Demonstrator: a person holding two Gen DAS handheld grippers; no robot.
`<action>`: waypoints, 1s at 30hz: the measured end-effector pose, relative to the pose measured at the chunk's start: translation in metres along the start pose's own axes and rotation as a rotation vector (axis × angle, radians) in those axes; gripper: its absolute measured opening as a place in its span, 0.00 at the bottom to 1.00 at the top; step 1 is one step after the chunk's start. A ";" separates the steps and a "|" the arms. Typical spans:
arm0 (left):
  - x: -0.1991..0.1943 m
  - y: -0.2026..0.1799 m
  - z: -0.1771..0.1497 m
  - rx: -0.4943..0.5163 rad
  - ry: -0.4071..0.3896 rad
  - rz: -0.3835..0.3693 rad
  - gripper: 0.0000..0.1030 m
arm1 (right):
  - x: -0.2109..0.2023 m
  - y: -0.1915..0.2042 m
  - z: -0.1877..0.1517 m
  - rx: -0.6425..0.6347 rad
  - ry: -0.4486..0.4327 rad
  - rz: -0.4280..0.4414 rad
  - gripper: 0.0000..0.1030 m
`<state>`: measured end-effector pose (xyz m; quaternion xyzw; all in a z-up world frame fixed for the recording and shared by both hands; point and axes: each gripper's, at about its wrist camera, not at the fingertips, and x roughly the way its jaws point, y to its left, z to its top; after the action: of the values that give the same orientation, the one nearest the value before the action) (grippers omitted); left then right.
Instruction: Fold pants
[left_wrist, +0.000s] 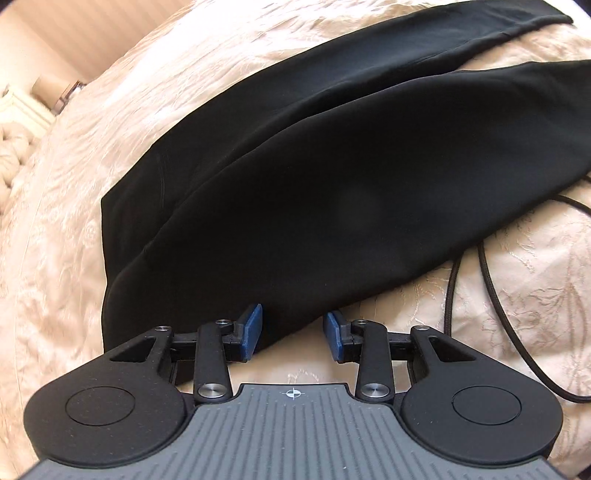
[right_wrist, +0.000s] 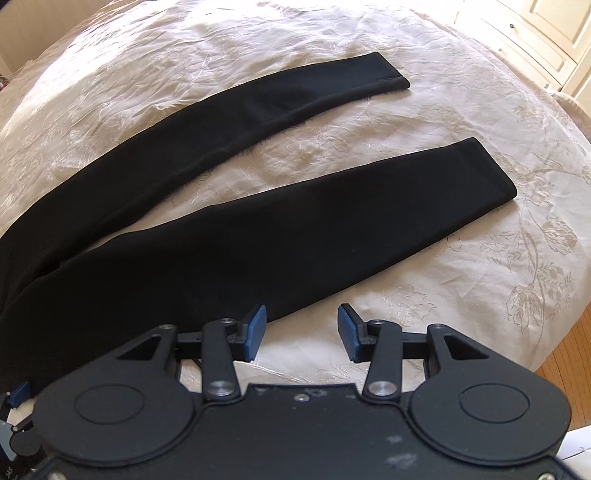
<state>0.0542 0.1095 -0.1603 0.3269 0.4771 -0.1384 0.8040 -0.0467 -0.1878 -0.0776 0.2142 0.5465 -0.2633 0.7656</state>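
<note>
Black pants (right_wrist: 258, 236) lie spread flat on a bed (right_wrist: 480, 288) covered with a cream bedspread (left_wrist: 55, 229) embroidered with pale flowers, both legs stretched apart toward the far side of the bed. Sunlight washes out the bedspread beyond the far leg in the right wrist view. Past the bed's far corner stand cream panelled cabinet doors (right_wrist: 546, 33), and a strip of wooden floor (right_wrist: 569, 354) shows beside the bed's near edge. In the left wrist view a striped wall (left_wrist: 92, 26) and a white bedside piece (left_wrist: 22, 107) with small objects on it, too blurred to identify, sit beyond the bed.

The left hand-held gripper (left_wrist: 293, 332) hangs low over the near edge of the pants, its jaws parted with the fabric's edge between the blue pads; the pads do not visibly press on the cloth. The right hand-held gripper (right_wrist: 302, 332) hovers at the near leg's edge, jaws apart and holding nothing.

A dark cable (left_wrist: 487, 295) loops across the bedspread beside the pants. The waistband is cut off by the frame in the right wrist view, and the black fabric hides most seams and folds.
</note>
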 end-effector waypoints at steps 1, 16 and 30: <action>0.002 -0.001 0.002 0.013 -0.008 -0.002 0.35 | 0.001 -0.003 0.000 0.018 -0.004 -0.010 0.44; -0.001 -0.005 0.015 0.005 -0.015 -0.038 0.10 | 0.025 -0.105 0.017 0.344 -0.091 -0.060 0.44; -0.022 -0.015 0.042 -0.103 0.044 0.064 0.10 | 0.086 -0.168 0.048 0.499 0.010 0.095 0.27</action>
<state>0.0634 0.0687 -0.1337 0.3033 0.4905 -0.0806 0.8130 -0.0965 -0.3612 -0.1514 0.4233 0.4578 -0.3528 0.6977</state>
